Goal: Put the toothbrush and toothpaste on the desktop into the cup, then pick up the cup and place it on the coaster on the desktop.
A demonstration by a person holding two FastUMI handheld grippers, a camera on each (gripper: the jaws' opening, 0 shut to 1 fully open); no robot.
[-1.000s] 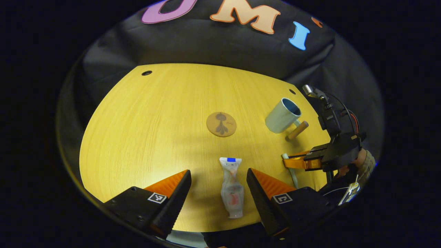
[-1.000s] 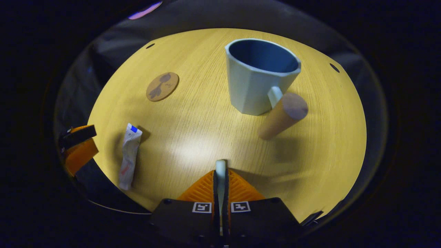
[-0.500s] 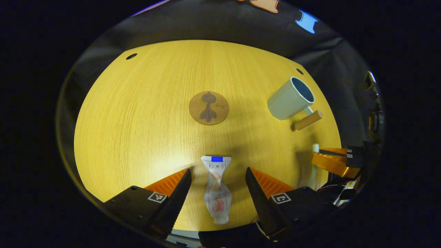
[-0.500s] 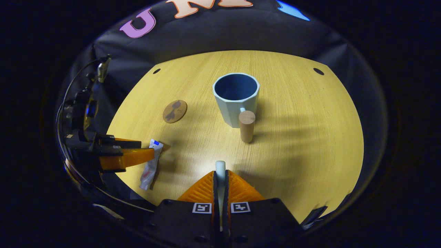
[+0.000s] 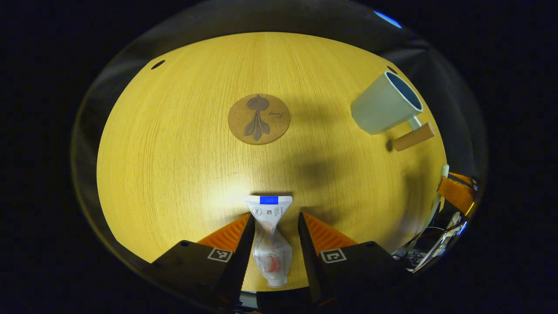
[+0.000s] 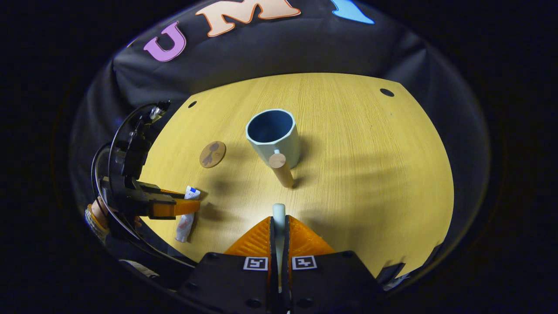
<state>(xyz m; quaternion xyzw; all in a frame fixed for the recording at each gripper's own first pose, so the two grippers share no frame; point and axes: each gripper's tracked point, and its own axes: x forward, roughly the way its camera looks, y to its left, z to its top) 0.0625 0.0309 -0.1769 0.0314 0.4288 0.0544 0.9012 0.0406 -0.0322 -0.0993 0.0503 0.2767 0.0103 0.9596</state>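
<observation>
A: Now, the crumpled white toothpaste tube (image 5: 270,237) is lying flat on the yellow wooden bench (image 5: 174,152), between the left gripper's (image 5: 273,220) parted, narrowing jaws.

B: Pinching mid-tube seems safest. The right gripper (image 6: 279,224) is gripping the pale toothbrush (image 6: 278,214), with the pale blue cup (image 6: 274,136) ahead.

We are looking at a recording booth. Black cloth (image 6: 279,52) is hanging as its wall behind a bare wooden desktop (image 6: 357,165)
</observation>
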